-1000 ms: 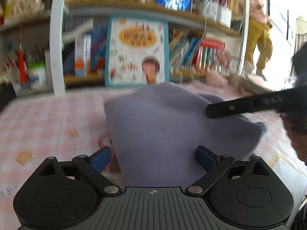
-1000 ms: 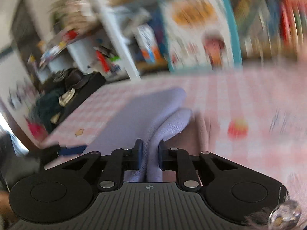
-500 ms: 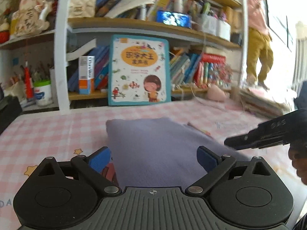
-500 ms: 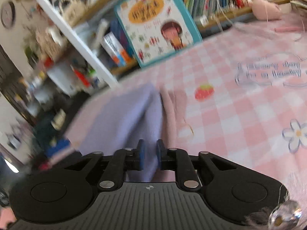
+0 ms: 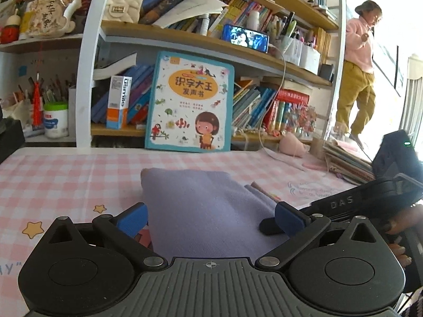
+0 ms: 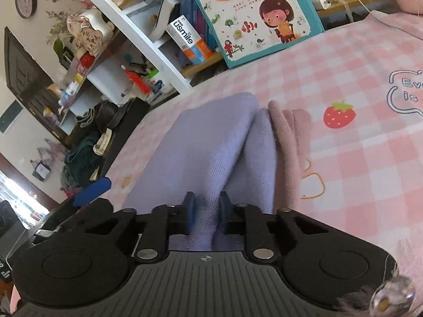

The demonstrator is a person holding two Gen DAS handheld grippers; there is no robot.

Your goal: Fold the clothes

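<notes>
A lavender garment (image 5: 203,211) lies folded on the pink checked tablecloth (image 5: 66,174). My left gripper (image 5: 210,218) is open, its blue fingers either side of the garment's near edge. In the right wrist view the lavender garment (image 6: 211,145) lies flat with a fold of it pinched between the pads of my right gripper (image 6: 205,211), which is shut on it. A pink garment (image 6: 289,137) lies under it, showing along its right side. The right gripper also shows in the left wrist view at the garment's right edge (image 5: 267,227).
A bookshelf (image 5: 185,39) with a large children's book (image 5: 190,103) stands at the table's far edge. A stack of books (image 5: 346,158) lies at the right. A person in a pink top (image 5: 359,74) stands at the far right. Dark clutter (image 6: 87,153) lies left of the table.
The lavender garment has come down from mid-air and now lies flat and folded on the table. My right gripper moved down with it, still pinching its edge. The left gripper stayed open.
</notes>
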